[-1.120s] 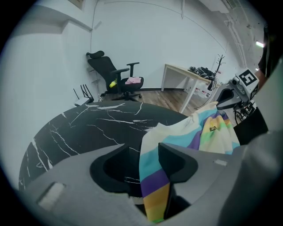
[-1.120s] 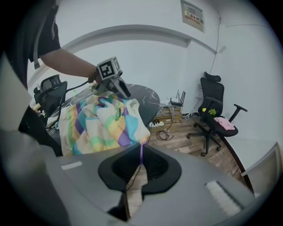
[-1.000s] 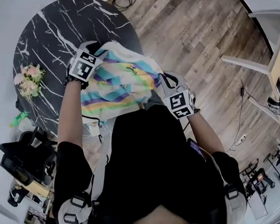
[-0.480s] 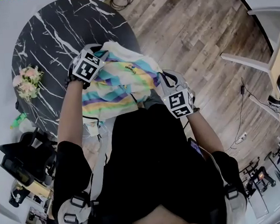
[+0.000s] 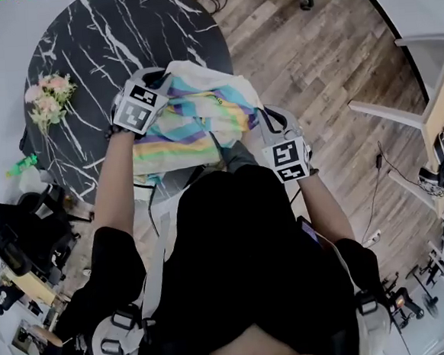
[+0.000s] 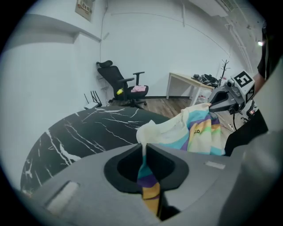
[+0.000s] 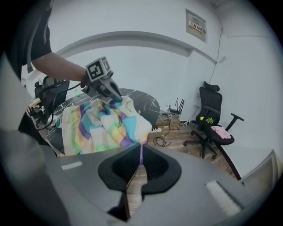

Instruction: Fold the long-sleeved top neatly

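The long-sleeved top, in pastel stripes of cream, turquoise, purple and yellow, hangs bunched between my two grippers at the near edge of the round black marble table. My left gripper holds its left side. In the left gripper view the jaws have just been closing and now pinch a fold of the top. My right gripper holds the right side. In its own view the jaws are shut on a thin purple edge of the top, with the left gripper beyond it.
A bunch of pink flowers lies on the table's left side, with a green bottle below it. A black office chair and a white desk stand behind the table. Cables lie on the wooden floor.
The left gripper has shut on the top's left side and lifted it a little, so the cloth is more bunched. The right gripper has stayed where it was, still shut.
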`<action>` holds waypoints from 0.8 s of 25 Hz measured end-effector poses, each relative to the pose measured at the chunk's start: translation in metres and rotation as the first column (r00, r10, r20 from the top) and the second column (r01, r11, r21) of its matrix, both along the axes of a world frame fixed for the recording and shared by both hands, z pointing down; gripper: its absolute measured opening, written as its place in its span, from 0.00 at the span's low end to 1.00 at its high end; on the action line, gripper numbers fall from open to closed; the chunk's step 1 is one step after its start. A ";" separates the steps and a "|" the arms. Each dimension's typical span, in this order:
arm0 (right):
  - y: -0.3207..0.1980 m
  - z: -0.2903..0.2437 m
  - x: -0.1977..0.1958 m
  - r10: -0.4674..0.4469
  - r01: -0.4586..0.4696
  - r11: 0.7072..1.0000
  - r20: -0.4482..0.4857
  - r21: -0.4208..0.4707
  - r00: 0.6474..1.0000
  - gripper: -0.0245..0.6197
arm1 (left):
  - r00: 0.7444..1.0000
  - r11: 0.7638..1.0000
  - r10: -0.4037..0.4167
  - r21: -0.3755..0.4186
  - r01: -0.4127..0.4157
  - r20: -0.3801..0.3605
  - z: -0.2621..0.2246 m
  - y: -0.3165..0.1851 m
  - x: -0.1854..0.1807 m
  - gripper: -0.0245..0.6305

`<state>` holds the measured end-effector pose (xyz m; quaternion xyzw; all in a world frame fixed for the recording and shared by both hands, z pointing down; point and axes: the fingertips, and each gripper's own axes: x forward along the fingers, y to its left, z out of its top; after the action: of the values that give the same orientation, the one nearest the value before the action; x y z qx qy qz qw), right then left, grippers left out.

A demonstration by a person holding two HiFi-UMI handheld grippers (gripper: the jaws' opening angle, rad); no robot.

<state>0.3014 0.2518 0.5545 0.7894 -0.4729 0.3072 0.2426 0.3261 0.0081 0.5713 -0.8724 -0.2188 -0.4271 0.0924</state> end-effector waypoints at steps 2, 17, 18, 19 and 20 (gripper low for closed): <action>-0.006 -0.013 -0.004 -0.011 0.012 1.000 -0.034 0.025 0.999 0.07 | 0.998 0.999 -0.040 0.000 0.040 -0.041 -0.018 -0.009 -0.019 0.10; -0.076 -0.087 -0.140 -0.158 0.191 0.973 -0.232 0.129 0.960 0.07 | 0.875 0.917 -0.398 -0.077 0.392 -0.277 -0.105 -0.051 -0.301 0.10; -0.078 -0.088 -0.152 -0.168 0.202 0.971 -0.232 0.130 0.958 0.07 | 0.868 0.911 -0.408 -0.072 0.405 -0.284 -0.105 -0.050 -0.321 0.10; -0.080 -0.088 -0.163 -0.180 0.214 0.968 -0.232 0.130 0.956 0.07 | 0.860 0.904 -0.423 -0.072 0.421 -0.286 -0.104 -0.047 -0.340 0.10; -0.082 -0.087 -0.173 -0.194 0.228 0.965 -0.230 0.130 0.953 0.07 | 0.849 0.894 -0.445 -0.078 0.442 -0.286 -0.104 -0.045 -0.358 0.10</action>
<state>0.1281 0.1701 0.4671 0.7793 -0.5480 0.1543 0.2620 -0.0318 -0.0366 0.4674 -0.9537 0.0027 -0.3002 0.0191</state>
